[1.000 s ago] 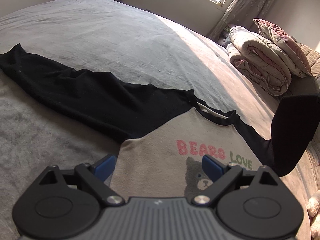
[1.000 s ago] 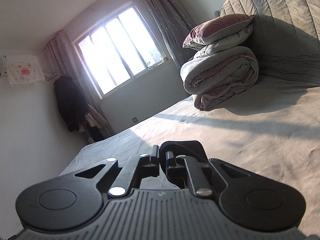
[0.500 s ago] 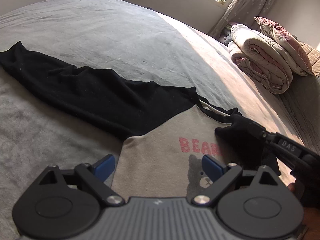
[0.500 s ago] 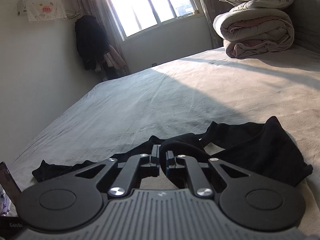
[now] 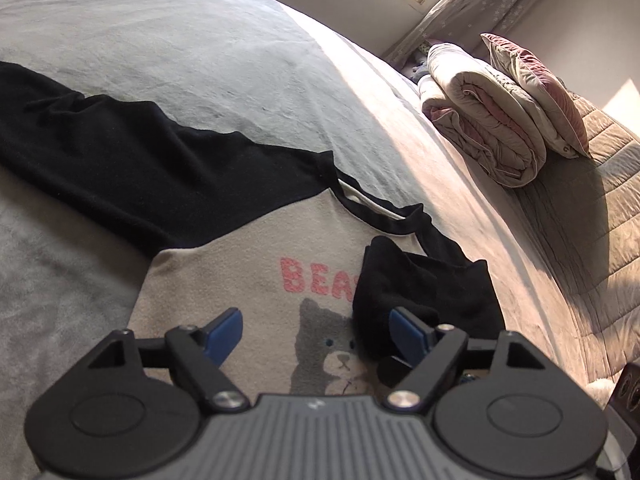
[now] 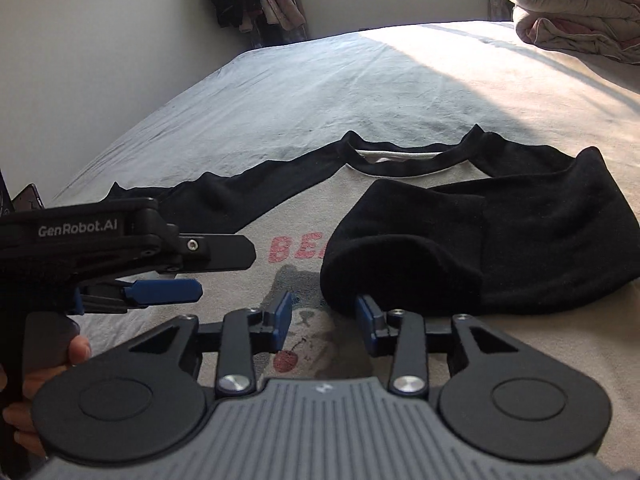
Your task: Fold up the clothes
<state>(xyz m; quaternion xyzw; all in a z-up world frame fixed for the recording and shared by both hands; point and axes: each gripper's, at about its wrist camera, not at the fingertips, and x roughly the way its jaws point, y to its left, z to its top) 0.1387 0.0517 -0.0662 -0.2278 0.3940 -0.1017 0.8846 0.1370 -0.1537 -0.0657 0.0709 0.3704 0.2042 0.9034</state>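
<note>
Shirt [image 6: 304, 216] lies spread across your bed [image 6: 360, 80], its black sleeve [image 6: 472, 240] folded onto the chest; right gripper [image 6: 326, 316] jaws opening beside it, left gripper [image 5: 316, 332] jaws closing on nothing.

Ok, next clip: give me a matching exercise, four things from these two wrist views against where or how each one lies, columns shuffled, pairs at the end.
1. black right sleeve
2. black left sleeve
3. rolled beige quilt
4. dark red pillow

a. on top of the quilt
b. stretched flat on the grey bed cover
c. folded over the shirt's beige front
d. at the head of the bed

Pairs: 1-c, 2-b, 3-d, 4-a
</note>
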